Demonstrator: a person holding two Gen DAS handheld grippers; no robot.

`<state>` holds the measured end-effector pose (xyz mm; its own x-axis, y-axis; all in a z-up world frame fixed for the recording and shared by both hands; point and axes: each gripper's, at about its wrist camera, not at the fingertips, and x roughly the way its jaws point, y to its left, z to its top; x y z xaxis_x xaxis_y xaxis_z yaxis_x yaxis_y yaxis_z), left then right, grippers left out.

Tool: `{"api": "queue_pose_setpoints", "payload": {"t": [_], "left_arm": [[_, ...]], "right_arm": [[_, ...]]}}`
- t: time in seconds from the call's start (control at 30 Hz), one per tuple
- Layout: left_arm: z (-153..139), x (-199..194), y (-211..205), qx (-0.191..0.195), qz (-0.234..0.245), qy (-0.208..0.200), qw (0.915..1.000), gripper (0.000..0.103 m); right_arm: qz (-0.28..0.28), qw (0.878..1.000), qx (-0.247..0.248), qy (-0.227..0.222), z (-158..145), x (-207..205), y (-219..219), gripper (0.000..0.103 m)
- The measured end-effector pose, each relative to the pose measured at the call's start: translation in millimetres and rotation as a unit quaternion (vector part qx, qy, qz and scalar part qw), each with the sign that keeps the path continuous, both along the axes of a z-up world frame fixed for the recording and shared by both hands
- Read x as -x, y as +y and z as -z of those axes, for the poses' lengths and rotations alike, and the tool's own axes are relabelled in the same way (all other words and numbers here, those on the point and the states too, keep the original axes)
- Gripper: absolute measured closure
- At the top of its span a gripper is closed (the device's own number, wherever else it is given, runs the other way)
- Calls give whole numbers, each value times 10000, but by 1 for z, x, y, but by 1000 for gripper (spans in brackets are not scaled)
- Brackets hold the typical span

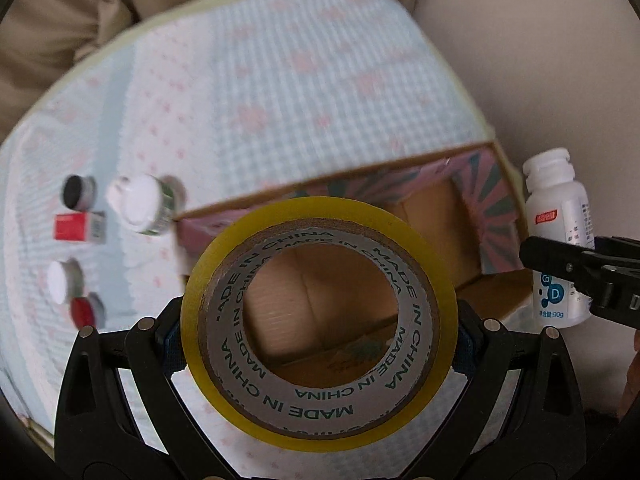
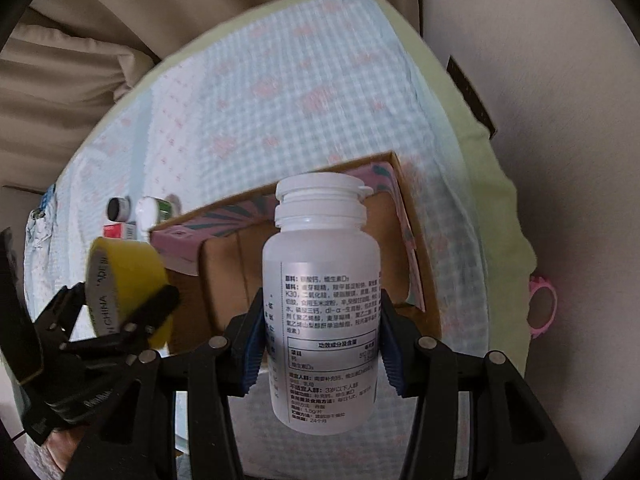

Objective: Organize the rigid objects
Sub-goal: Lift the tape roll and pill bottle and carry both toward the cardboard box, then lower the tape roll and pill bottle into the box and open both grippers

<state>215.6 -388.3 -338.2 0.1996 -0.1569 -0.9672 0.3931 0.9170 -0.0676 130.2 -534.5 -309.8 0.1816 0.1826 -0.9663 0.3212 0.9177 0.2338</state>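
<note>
Your left claw (image 1: 320, 320) clamps a yellow packing-tape roll (image 1: 320, 320) above the open cardboard box (image 1: 472, 240); your right claw (image 2: 322, 336) grips a white supplement bottle (image 2: 322, 300) upright over the same box. Small jars (image 1: 140, 204) lie left of the box.

Yellow tape (image 1: 319, 322); white bottle (image 2: 321, 304); seemingly pink-striped box (image 1: 460, 216).

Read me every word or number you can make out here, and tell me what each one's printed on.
"MADE IN CHINA", repeated around the tape roll core, held in the left claw.
"D" and "90g" on the front of the white bottle.
"1.5g" and "K30" on the white bottle's back label in the right claw; the rest is dense Chinese print.
Labels on the small jars and red box: too blurred to read.
</note>
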Motion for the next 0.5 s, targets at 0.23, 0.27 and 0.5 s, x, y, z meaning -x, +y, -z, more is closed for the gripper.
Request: {"api": "queue_pose_setpoints", "payload": {"t": [0.23,0.27,0.5], "left_arm": [[73,-8,-14,-479,202,509,9973,6],[82,-9,-16,-552,228,587,9965,6],[113,-6,-19,-853,502,847,9915,6]], "right_arm": [[-87,9989,-103,450,60,-21,-7,57],[-121,9986,-112,493,67,-23,-6,57],[-491,9961,-135,715,102,-30,8,57]]}}
